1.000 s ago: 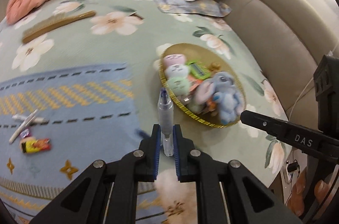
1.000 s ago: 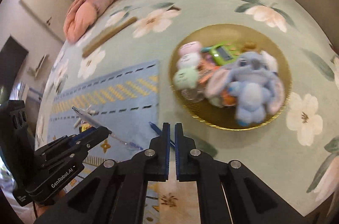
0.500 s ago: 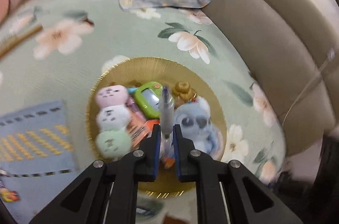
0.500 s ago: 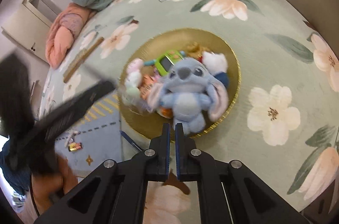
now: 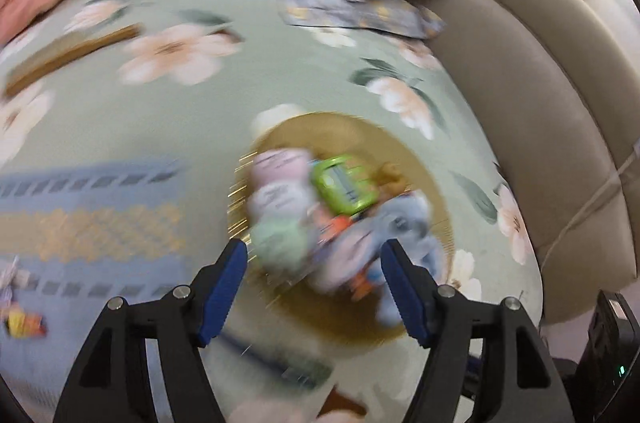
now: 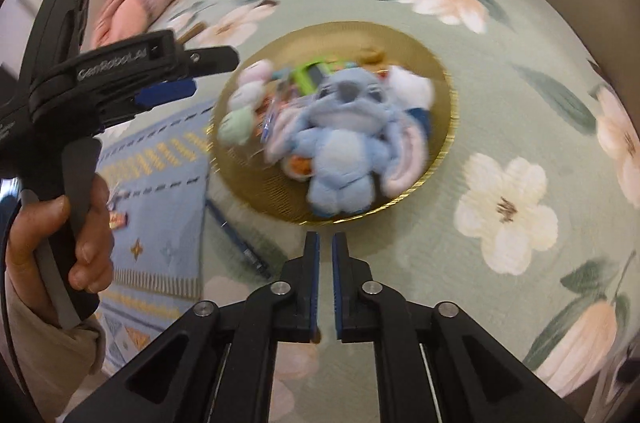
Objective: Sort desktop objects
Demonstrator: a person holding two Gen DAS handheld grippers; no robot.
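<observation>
Hovering over the gold tray (image 5: 404, 151), your left gripper (image 5: 312, 287) is spreading its fingers (image 5: 224, 287) wide, with nothing pinched between the blue pads; only the blurred toys in the tray show through the gap. In that tray lie a blue plush (image 6: 344, 139), a green gadget (image 5: 344, 183) and a column of pink, white and green soft rounds (image 5: 280, 199), all crowded together and touching. Your right gripper (image 6: 326, 283) sits just short of the tray's near rim, its fingers (image 6: 310, 287) parting by only a narrow slit and empty. Just left of them a dark blue pen (image 6: 236, 235) lies on the flowered bedspread (image 6: 520, 103), beside the tray and at the edge of the blue patterned mat (image 6: 160, 183). From the right wrist view your left hand (image 6: 60, 243) grips the left tool's handle above that mat, where a small yellow-and-red item (image 5: 22, 321) also rests. Motion blur hides whether the clear pen has landed among the toys.
</observation>
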